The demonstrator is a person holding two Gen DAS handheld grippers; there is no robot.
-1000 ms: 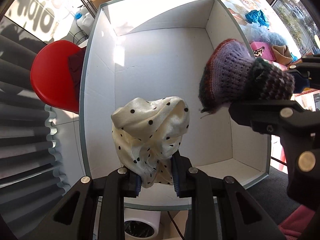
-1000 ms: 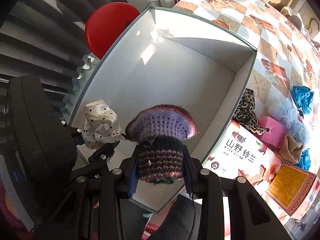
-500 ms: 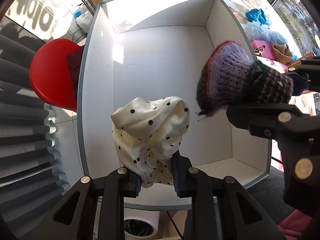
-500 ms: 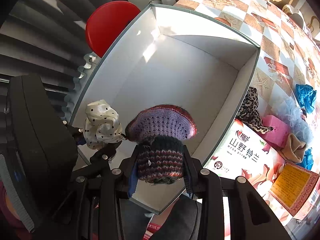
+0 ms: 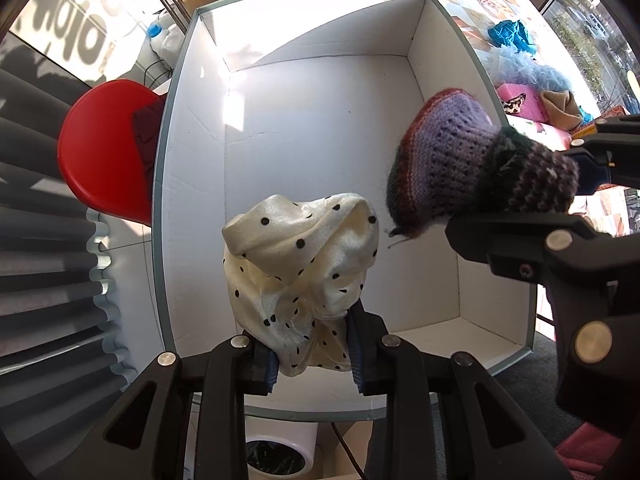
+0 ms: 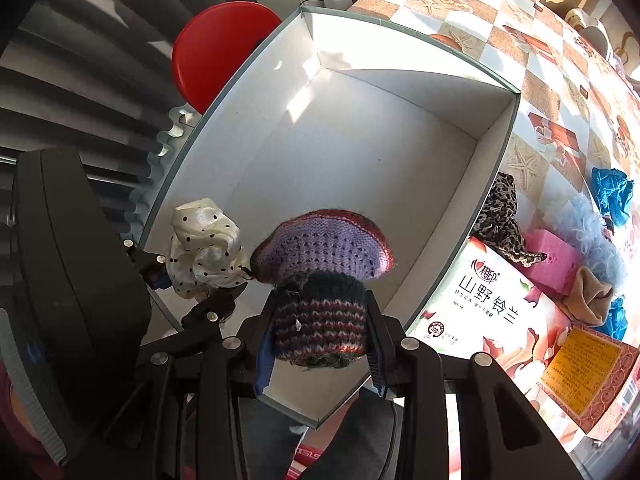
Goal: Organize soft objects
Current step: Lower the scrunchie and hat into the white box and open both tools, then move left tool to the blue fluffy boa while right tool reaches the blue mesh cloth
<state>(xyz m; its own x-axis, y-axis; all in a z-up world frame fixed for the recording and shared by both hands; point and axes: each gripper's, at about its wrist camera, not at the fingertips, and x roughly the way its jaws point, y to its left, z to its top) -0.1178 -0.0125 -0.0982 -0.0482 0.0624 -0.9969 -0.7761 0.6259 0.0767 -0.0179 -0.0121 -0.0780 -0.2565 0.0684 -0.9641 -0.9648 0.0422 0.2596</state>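
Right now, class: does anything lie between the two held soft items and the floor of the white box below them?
Nothing visible does. The polka-dot cloth in the left claw and the knitted hat in the right claw hang over the white box, whose floor shows bare.

The white box (image 5: 320,128) lies wide open on top, its floor bare, so a gripper could drop in anywhere between its walls. Outside its right wall, a printed carton (image 6: 492,304) and piled fabrics (image 6: 504,220) crowd the tabletop.
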